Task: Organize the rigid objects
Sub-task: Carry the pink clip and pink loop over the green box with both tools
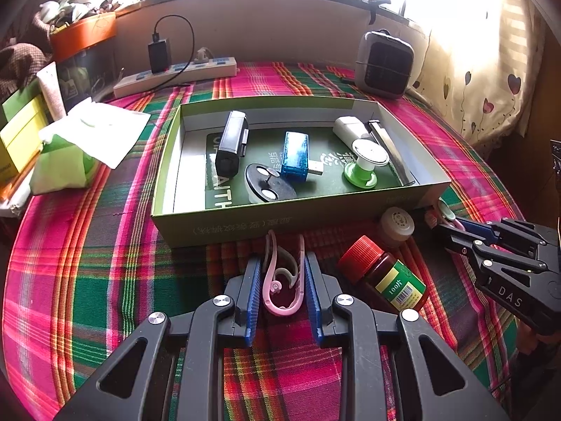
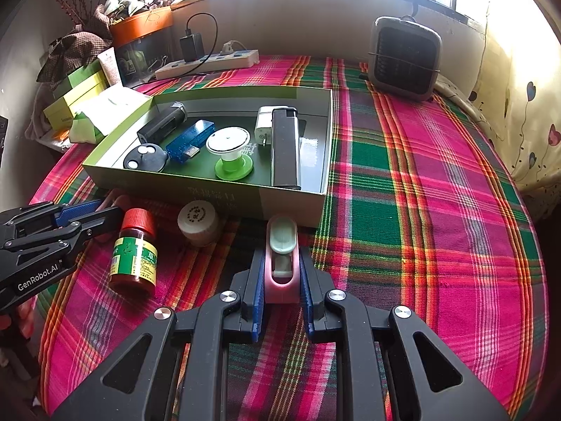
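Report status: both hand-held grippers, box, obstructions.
Left hand-held gripper shut on pink curved plastic hook. Right hand-held gripper shut on pink-and-green plastic clip. Green cardboard box just ahead, path clear.

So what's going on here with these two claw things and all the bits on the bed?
Someone is tidying small hard items into the green box. The left claw is around a pink hook on the plaid cloth; the right claw grips a pink clip. A red-capped bottle and a white jar still lie outside. Several gadgets are already inside.
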